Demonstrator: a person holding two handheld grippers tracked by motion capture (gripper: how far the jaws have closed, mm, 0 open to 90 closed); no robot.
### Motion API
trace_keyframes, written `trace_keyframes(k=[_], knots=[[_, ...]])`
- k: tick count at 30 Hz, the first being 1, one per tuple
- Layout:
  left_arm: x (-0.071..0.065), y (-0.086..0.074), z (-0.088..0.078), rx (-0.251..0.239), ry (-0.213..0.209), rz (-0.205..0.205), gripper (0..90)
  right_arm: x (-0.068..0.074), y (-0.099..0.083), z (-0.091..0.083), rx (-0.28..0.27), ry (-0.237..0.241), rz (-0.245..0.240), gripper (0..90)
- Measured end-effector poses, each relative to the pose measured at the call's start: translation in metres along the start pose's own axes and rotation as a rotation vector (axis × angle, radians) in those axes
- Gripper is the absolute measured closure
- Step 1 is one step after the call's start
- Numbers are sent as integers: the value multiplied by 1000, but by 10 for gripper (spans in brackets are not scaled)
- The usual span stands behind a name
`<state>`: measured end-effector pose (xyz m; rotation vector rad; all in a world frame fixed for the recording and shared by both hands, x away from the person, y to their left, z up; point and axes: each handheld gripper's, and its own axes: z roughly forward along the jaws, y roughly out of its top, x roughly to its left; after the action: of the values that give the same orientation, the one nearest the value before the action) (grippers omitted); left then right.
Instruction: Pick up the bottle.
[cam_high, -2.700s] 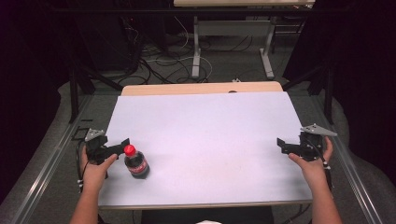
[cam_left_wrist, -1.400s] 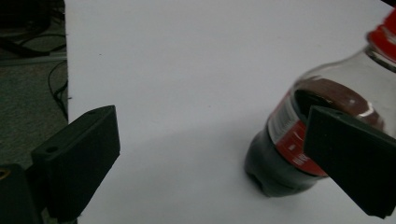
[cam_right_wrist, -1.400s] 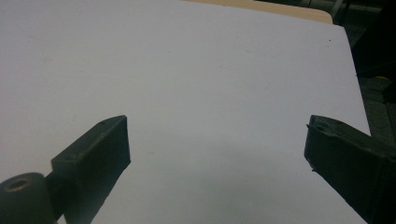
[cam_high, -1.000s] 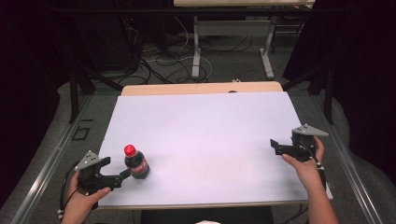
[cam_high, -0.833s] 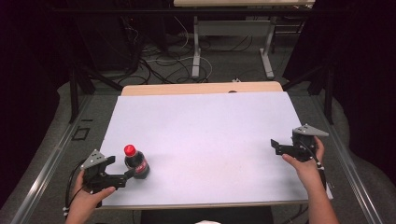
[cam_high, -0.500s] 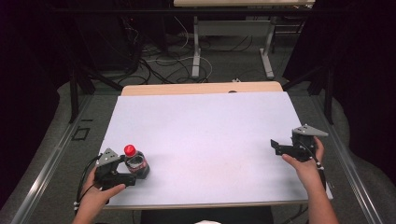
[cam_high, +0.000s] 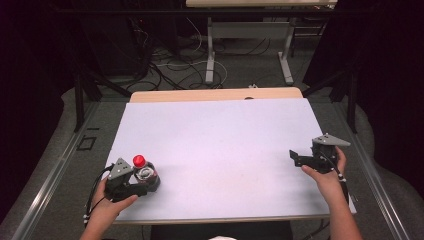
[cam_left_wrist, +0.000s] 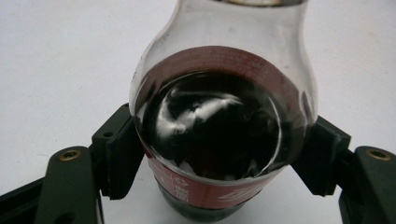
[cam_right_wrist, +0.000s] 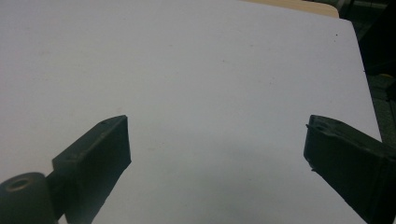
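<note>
At the left, the left gripper (cam_high: 142, 186) has just been closing, and the left gripper view shows its jaws pressed on either flank of a small cola bottle (cam_left_wrist: 219, 135), which stands upright between them with its red cap (cam_high: 139, 160) just above and beyond the gripper's body, near the front left of the white table (cam_high: 225, 135). The bottle looks like smooth, rounded clear plastic, mostly full of dark drink, so it is probably fairly heavy for its size, a little springy under squeeze and apt to slip; a hold low on the labelled belly, as here, seems soundest. Far to the right, the right gripper (cam_high: 296, 157) hangs with jaws spread, with bare tabletop ahead of them.
</note>
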<state>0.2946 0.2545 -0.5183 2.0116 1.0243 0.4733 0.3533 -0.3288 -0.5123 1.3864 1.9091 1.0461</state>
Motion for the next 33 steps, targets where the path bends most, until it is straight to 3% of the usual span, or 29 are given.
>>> trace_keyframes(k=[8, 17, 22, 25, 33], knots=[[-2, 0, 0, -2, 8, 23, 285, 1, 0, 1, 3, 1, -7, 69], [-2, 3, 0, 6, 13, 3, 287, 1, -1, 2, 1, -6, -11, 69], [-6, 7, 1, 2, 10, 12, 289, 2, -1, 2, -8, -13, -11, 69], [-8, 16, 0, 0, -8, -4, 290, 2, 0, 0, 2, -6, -8, 70], [-22, 49, 13, 1, -36, 37, 290, 11, 5, -2, -34, 21, -22, 71]])
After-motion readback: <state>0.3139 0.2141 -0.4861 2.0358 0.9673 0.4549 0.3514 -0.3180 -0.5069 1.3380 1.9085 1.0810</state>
